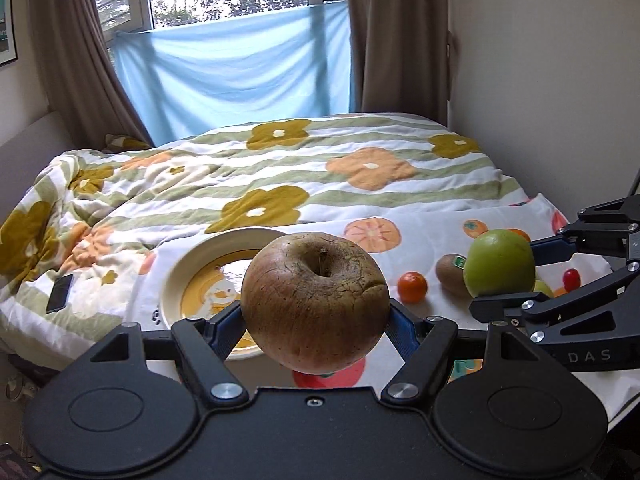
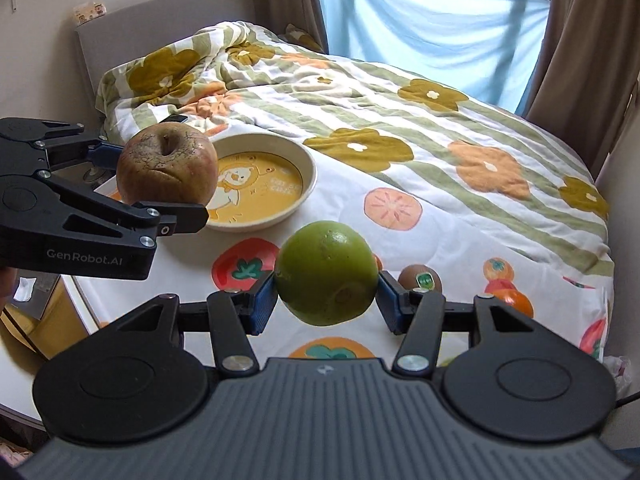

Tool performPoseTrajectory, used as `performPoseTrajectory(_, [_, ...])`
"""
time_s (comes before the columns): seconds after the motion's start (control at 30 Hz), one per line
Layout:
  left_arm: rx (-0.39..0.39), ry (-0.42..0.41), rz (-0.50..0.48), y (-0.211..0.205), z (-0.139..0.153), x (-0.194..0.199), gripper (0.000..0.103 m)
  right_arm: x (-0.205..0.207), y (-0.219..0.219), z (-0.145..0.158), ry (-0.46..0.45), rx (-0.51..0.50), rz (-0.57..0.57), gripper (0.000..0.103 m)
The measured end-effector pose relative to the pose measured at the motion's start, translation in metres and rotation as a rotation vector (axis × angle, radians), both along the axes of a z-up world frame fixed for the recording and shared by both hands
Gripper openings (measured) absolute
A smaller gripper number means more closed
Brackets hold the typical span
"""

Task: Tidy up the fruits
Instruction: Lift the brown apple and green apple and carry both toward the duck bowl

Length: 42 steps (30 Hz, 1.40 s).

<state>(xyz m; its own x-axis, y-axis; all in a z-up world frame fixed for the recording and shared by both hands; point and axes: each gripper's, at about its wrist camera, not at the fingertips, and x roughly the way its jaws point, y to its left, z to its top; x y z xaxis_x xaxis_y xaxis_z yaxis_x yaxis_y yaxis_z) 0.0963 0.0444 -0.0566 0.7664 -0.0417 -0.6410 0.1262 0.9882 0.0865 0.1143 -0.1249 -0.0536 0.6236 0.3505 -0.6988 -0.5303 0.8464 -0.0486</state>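
My left gripper [image 1: 316, 316] is shut on a wrinkled brown-red apple [image 1: 315, 303] and holds it in the air just in front of the cream plate [image 1: 176, 276] with a yellow duck print. My right gripper [image 2: 326, 298] is shut on a green apple [image 2: 326, 272] and holds it above the fruit-print cloth, to the right of the plate [image 2: 306, 184]. In the right wrist view the left gripper [image 2: 160, 184] holds the brown apple [image 2: 168, 168] at the plate's left rim. A kiwi [image 1: 450, 274], a small orange [image 1: 412, 287] and a red grape tomato [image 1: 571, 279] lie on the cloth.
A fruit-print cloth [image 2: 400, 216] covers the table, which stands against a bed with a flower-pattern quilt [image 1: 320, 168]. A dark phone [image 1: 60, 293] lies on the quilt at the left. The kiwi [image 2: 420, 278] and an orange [image 2: 518, 304] lie right of my right gripper.
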Motion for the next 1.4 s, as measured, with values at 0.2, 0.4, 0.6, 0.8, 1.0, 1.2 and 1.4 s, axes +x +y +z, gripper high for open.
performPoseTrajectory(0.2, [0.013,0.004,0.036,0.044,-0.001,0.026,0.077,0.032,0.040,0.005,0.009,0.019,-0.015,0.068])
performPoseTrajectory(0.4, [0.031,0.027,0.019,0.080,-0.013,0.065,0.077,0.071,0.089,-0.003,0.010,0.030,-0.050,0.068])
performPoseTrajectory(0.6, [0.038,0.055,-0.026,0.101,-0.039,0.110,0.077,0.117,0.122,-0.020,0.027,0.024,-0.105,0.068])
performPoseTrajectory(0.8, [0.046,0.085,-0.095,0.106,-0.068,0.147,0.077,0.151,0.138,-0.041,0.049,-0.007,-0.147,0.068])
performPoseTrajectory(1.0, [0.070,0.107,-0.163,0.101,-0.087,0.166,0.077,0.169,0.141,-0.058,0.096,-0.013,-0.189,0.068])
performPoseTrajectory(1.2, [0.074,0.121,-0.197,0.100,-0.097,0.178,0.077,0.177,0.143,-0.067,0.113,-0.031,-0.204,0.068])
performPoseTrajectory(1.4, [0.072,0.122,-0.222,0.100,-0.098,0.181,0.087,0.181,0.148,-0.069,0.123,-0.054,-0.198,0.068])
